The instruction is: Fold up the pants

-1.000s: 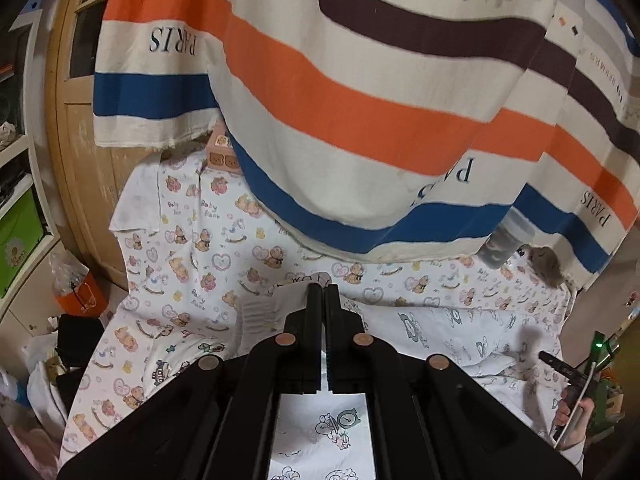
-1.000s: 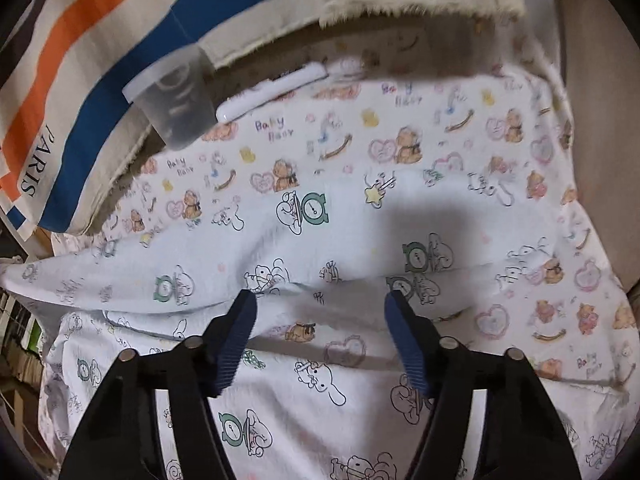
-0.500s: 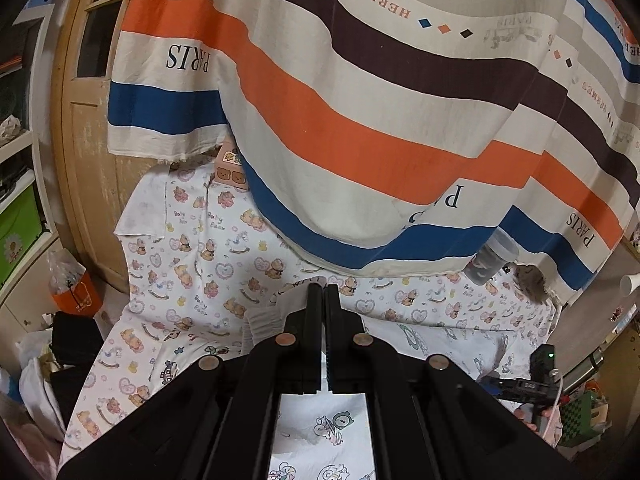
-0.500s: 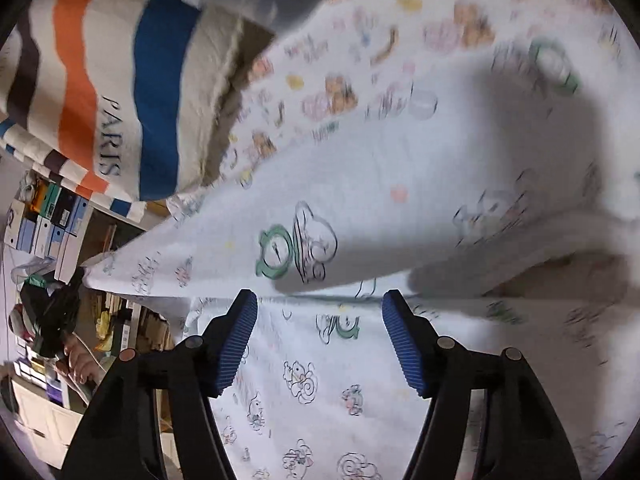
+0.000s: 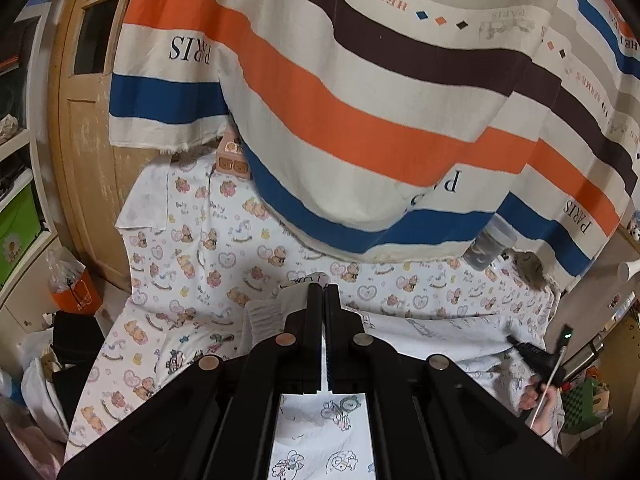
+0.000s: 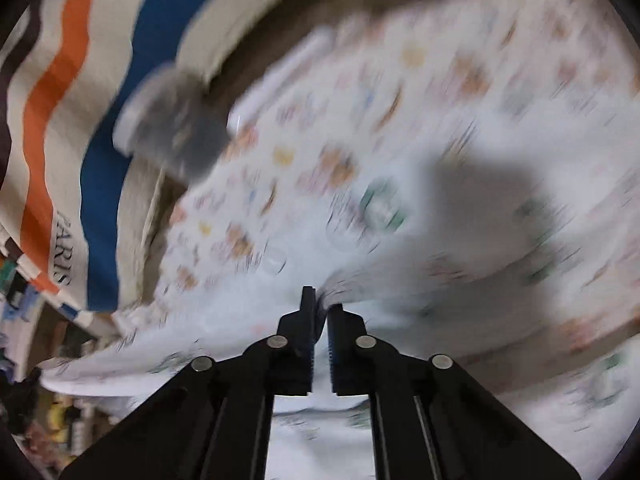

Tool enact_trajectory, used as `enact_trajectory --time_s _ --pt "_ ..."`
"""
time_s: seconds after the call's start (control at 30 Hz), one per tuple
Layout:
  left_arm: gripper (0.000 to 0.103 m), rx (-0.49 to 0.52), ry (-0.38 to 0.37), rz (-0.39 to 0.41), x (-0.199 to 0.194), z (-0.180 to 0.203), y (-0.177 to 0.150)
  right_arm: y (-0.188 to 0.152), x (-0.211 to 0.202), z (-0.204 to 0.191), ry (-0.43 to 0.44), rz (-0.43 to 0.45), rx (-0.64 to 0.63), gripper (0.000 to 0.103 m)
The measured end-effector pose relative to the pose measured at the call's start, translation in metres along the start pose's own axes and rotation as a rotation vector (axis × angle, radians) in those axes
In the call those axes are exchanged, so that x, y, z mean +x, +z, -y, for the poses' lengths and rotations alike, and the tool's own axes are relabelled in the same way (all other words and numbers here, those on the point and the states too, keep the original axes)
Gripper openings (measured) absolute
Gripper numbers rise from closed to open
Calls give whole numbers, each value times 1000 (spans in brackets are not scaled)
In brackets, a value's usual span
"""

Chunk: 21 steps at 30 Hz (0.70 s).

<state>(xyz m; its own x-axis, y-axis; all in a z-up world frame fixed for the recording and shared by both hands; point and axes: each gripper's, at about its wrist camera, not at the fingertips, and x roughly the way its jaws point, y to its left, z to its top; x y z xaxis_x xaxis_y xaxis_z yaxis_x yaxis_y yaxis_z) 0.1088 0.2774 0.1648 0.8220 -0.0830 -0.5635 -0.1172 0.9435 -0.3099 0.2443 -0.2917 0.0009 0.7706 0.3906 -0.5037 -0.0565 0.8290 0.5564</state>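
The pants [image 5: 436, 332] are white with small cartoon prints and lie across a bear-print sheet [image 5: 192, 264]. My left gripper [image 5: 323, 292] is shut on the pants' ribbed waistband [image 5: 262, 316] and holds it above the sheet. In the blurred right wrist view my right gripper [image 6: 322, 308] is shut on a gathered fold of the pants [image 6: 400, 284]. The right gripper also shows at the far right of the left wrist view [image 5: 520, 346], held by a hand.
A striped orange, blue and brown blanket [image 5: 360, 100] hangs behind the sheet. A clear plastic cup [image 5: 490, 242] stands at its hem, also in the right wrist view [image 6: 172, 128]. An orange bag [image 5: 74, 292] and shelves are at the left.
My right gripper has closed from wide open onto the pants fabric, and its view is now motion-blurred. My left gripper stayed shut and has risen a little.
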Motion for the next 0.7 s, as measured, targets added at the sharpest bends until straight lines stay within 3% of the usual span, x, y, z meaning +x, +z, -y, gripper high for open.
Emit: enact_trajectory --time_s 0.17,0.3,0.47,0.57,0.7 --pt "0 62 33 -2 -4 9 -27 2 -81 -17 -45 145 -199 4" --pt "0 115 64 15 -17 18 -57 -21 -148 -45 -111 287 -374 4" --pt "0 143 89 61 -45 20 -99 -65 -214 -49 -130 391 -433 4" --pt "0 162 131 70 -56 18 -124 -92 -234 -43 -169 403 -464 4" --pt "0 160 173 5 -45 5 -157 -129 -236 -24 -204 318 -463 4"
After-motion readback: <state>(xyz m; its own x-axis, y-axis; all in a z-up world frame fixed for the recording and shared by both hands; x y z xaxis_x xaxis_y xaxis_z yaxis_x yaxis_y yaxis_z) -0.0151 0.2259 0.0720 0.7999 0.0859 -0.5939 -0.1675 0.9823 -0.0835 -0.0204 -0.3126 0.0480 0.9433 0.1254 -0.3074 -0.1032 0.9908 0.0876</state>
